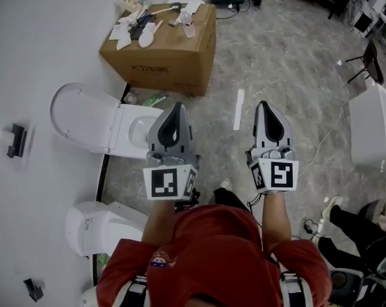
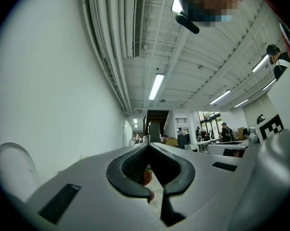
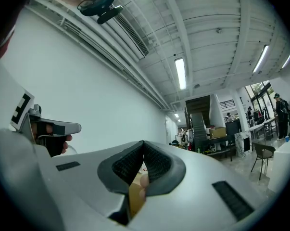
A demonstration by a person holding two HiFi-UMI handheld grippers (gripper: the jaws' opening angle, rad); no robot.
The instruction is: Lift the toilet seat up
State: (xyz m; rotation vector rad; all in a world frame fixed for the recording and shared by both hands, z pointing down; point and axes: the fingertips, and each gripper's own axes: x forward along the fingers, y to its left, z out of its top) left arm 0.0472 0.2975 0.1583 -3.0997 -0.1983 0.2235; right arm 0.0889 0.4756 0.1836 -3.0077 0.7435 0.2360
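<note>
Here, left gripper [image 1: 177, 107] and right gripper [image 1: 265, 105] fingers shut, empty; toilet seat [image 1: 74, 114] upright, left of both, untouched.

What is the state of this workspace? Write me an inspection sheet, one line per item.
Surface: grey marbled floor; white wall at the left.
Job's things: toilet, lid up against the wall; its seat is partly hidden behind the left gripper.
Clutter: cardboard box with small white items on top; white strip on the floor; second white unit by the wall.
Grippers: left gripper and right gripper both shut, nothing between the jaws, touching nothing.
Cables: white cable across the floor at the right.
Surroundings: chair; another person's legs.
</note>
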